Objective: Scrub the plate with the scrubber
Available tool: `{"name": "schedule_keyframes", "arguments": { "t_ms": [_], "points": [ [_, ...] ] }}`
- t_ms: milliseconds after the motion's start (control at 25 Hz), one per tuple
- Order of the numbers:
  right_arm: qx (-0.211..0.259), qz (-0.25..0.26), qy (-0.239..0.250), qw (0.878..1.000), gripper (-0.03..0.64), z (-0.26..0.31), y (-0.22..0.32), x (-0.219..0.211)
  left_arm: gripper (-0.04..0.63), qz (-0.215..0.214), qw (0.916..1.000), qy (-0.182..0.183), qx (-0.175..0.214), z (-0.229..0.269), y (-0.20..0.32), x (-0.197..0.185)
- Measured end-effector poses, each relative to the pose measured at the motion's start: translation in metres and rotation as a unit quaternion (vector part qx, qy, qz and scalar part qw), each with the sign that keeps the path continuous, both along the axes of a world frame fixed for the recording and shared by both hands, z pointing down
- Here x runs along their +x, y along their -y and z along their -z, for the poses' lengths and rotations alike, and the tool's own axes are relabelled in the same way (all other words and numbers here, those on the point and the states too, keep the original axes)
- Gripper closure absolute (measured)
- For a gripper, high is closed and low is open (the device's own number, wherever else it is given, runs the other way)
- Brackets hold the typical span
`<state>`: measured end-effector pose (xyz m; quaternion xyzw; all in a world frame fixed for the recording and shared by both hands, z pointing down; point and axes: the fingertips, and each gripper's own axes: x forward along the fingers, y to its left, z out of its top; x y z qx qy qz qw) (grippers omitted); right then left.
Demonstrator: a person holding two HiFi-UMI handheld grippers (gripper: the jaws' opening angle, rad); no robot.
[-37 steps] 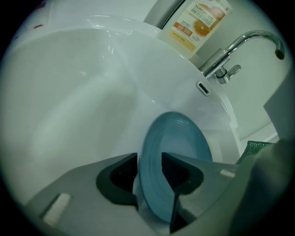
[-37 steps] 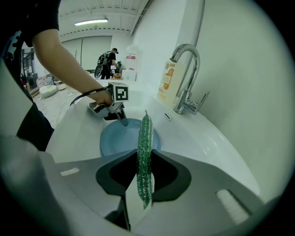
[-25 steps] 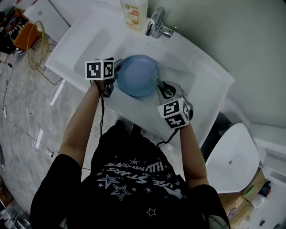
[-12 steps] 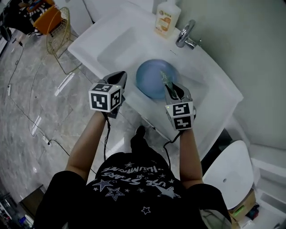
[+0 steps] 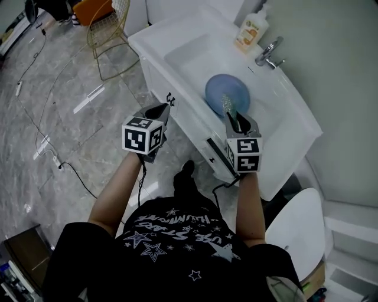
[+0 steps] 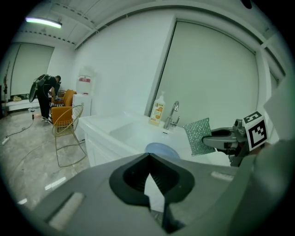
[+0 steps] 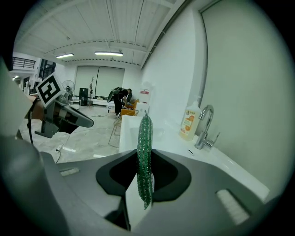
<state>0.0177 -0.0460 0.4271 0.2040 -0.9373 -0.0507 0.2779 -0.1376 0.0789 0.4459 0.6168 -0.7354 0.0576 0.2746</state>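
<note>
left gripper (image 5: 158,112), jaws closed on nothing, hangs over the floor outside the sink (image 5: 177,56). right gripper (image 5: 237,122) pinches the green mesh scrubber (image 5: 225,105) edge-up. the blue plate (image 5: 217,89) lies in the basin just beyond it at 12 o'clock, so the right is nearer. soap bottle (image 5: 250,28) and faucet (image 5: 269,56) stand on the far rim.

White worktop (image 5: 155,36) with a sunken basin (image 5: 192,56) is seen at upper right of the head view. A blue plate (image 5: 221,94) is set in the basin's right part, near the tap (image 5: 270,54). A soap bottle (image 5: 250,26) is stood upright on the back rim, just beside the tap. The left is filled by grey marbled floor (image 5: 53,124); a wire chair (image 5: 115,17) is stood on it at upper left, and cables (image 5: 71,171) and a white strip (image 5: 88,98) are laid across it.
</note>
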Motion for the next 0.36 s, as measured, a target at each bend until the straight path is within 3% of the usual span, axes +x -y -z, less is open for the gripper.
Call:
{"name": "schedule_keyframes", "arguments": {
  "t_ms": [360],
  "points": [
    [-0.006, -0.009, 0.02, 1.0, 0.506, 0.015, -0.095, 0.045, 0.594, -0.001, 0.9999, 0.004, 0.014, 0.008, -0.116, 0.046]
  ]
}}
